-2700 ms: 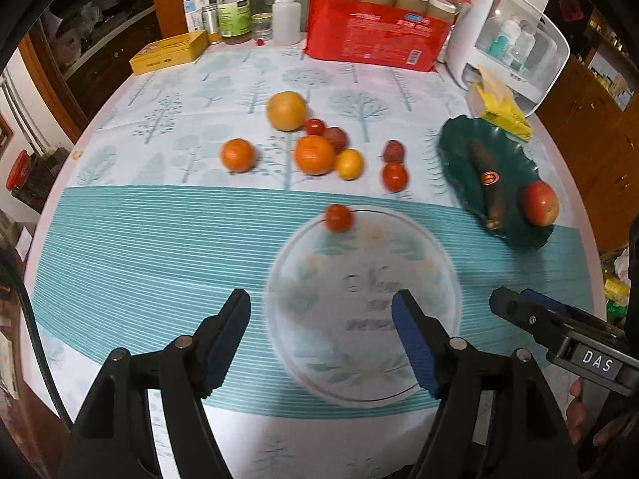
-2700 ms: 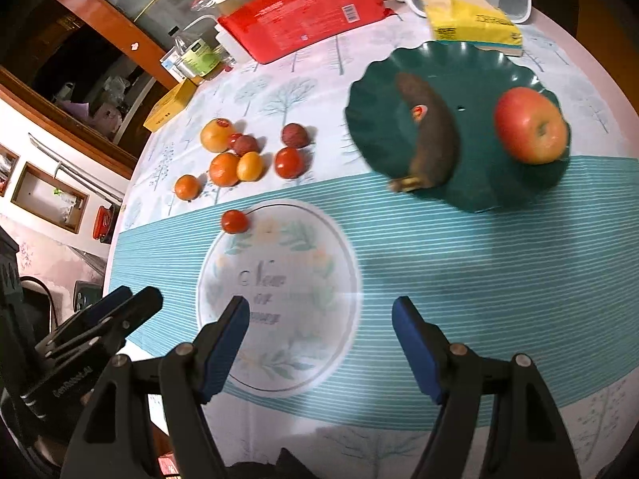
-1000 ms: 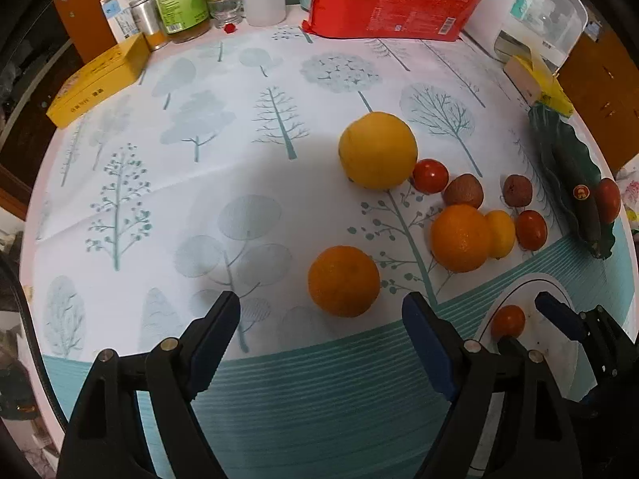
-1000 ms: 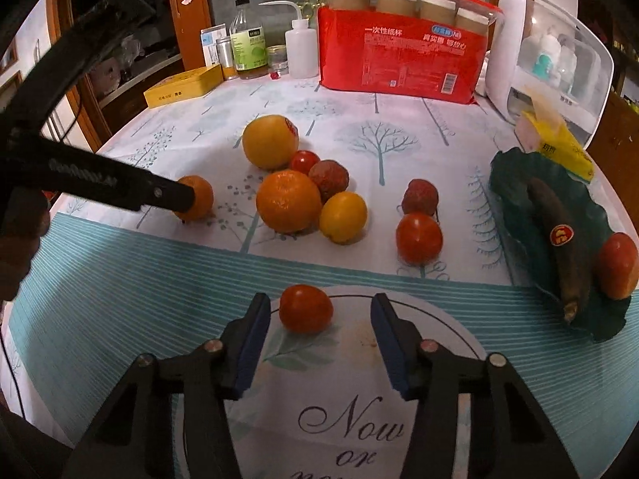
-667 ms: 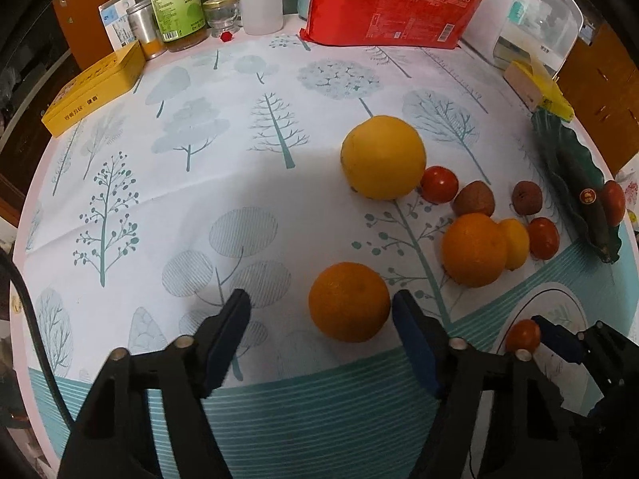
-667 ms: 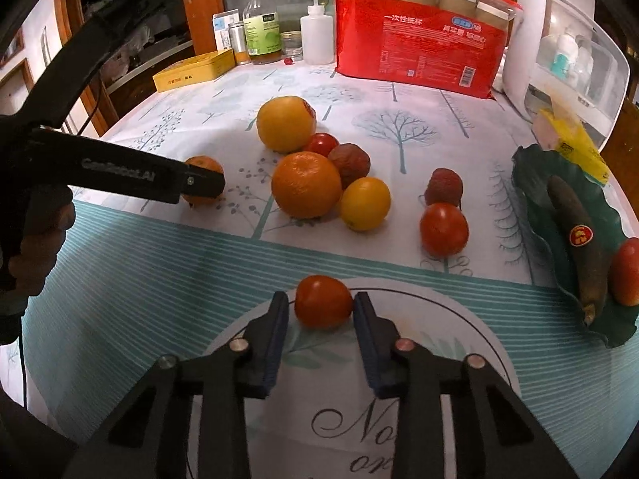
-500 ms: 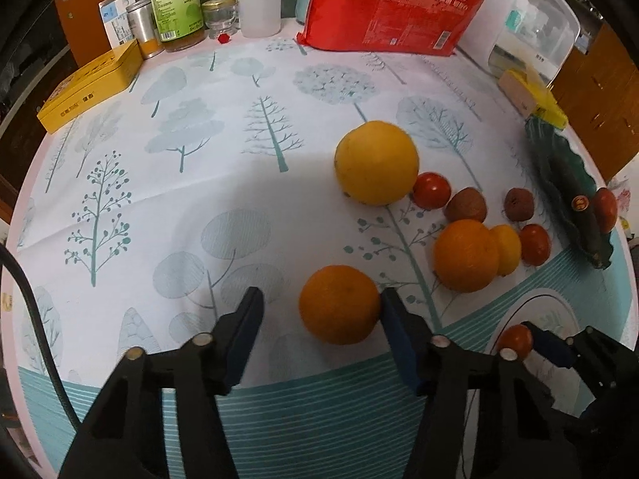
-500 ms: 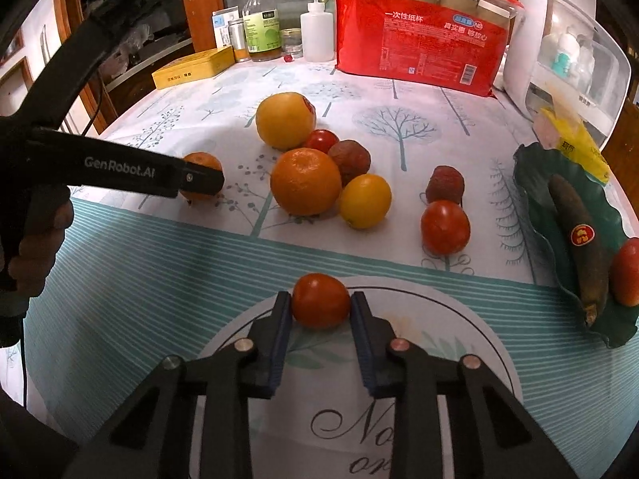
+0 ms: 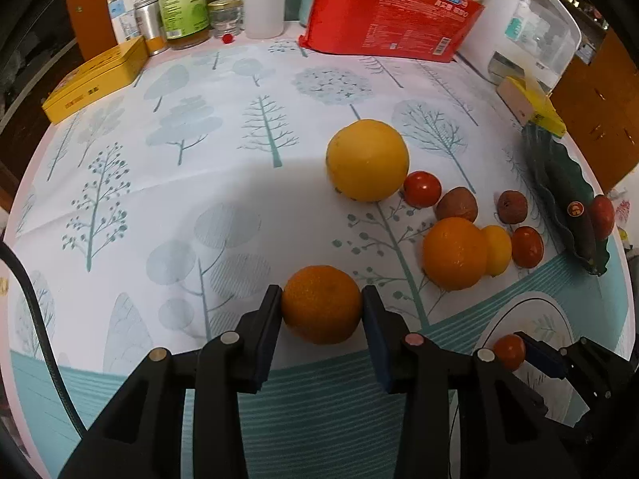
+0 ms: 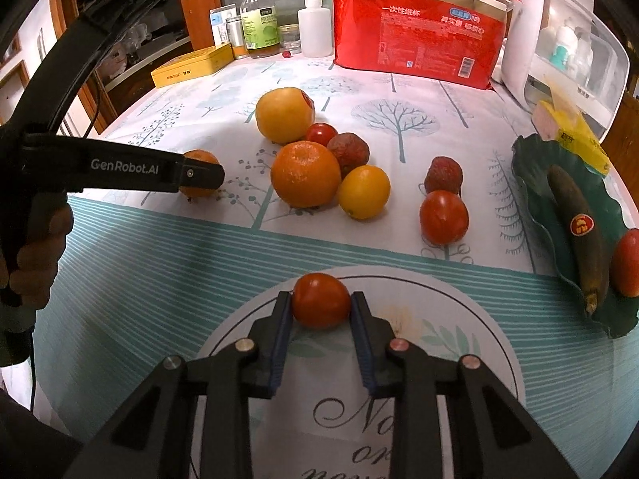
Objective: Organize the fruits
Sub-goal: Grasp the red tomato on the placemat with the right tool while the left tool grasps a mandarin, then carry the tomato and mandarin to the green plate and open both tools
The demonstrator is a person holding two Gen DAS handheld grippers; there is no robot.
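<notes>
Counted on the tree-patterned tablecloth (image 10: 399, 92):
- round red tomatoes: three (image 10: 321, 305) (image 10: 443, 216) (image 10: 320, 133).
- round orange and yellow citrus fruits: four (image 10: 305, 173) (image 10: 364, 191) (image 10: 284, 113) (image 9: 321, 304).
- brownish-red rough-skinned lychees: two (image 10: 348, 152) (image 10: 443, 175).

On the one dark green wavy-edged plate (image 10: 531, 183):
- dark overripe banana with a sticker: one (image 10: 575, 223).
- red apple: one (image 10: 627, 261).

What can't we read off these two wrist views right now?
- Orange, right wrist view: mostly hidden behind the left claw's arm.
- Tomato, left wrist view: partly covered by the left claw's finger.
- Apple, right wrist view: cut off by the frame edge.
- Bottle label, left wrist view: print too small.
- Whether either fruit is lifted: underside contact unclear.
</notes>
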